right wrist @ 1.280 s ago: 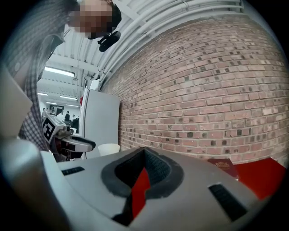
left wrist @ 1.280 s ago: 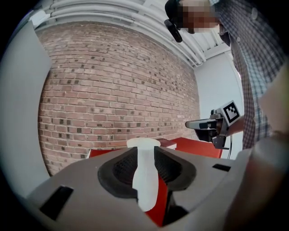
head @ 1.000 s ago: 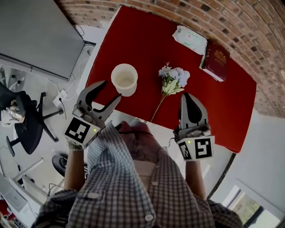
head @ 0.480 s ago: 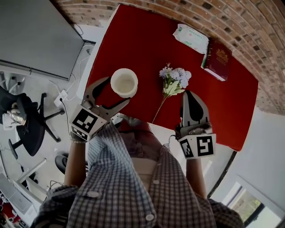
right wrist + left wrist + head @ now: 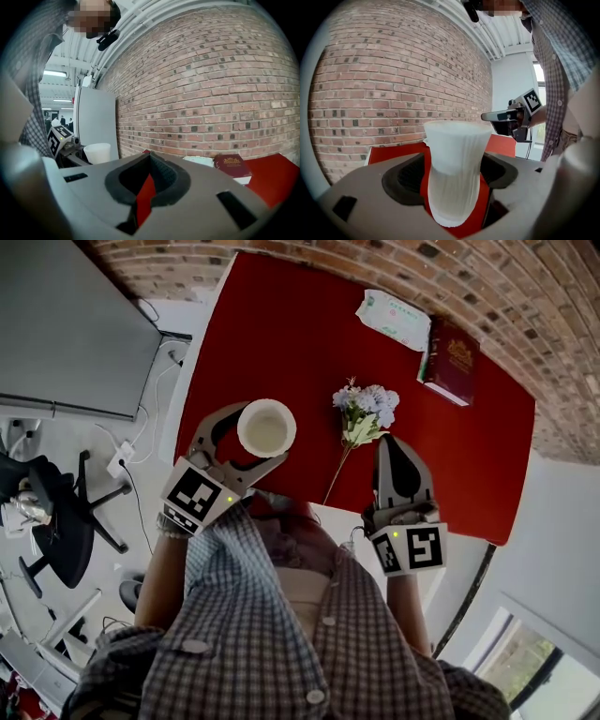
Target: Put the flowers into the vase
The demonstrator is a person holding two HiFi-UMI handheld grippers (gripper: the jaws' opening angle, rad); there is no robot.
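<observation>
The left gripper is held at the near left part of the red table. Its jaws are spread wide and have just been opening. The white ribbed vase is seen between them, standing upright on the table. In the left gripper view a strip of red table is visible between the narrow lower part of the vase and each pad, so the vase is not pressed. Whether the wider rim is touched by a pad cannot be told.

The right gripper is held over the near edge of the table. Its jaws are closed together and nothing is held between them; only a thin line of red table is seen in the slit.

The flowers are laid flat on the table, between the vase and the right gripper. The pale blue heads are turned toward the brick wall, and the long stem is directed toward the near edge. The tip of the right gripper is placed just beside the leaves.

At the far right of the table a dark red book and a white tissue pack are laid near each other.
</observation>
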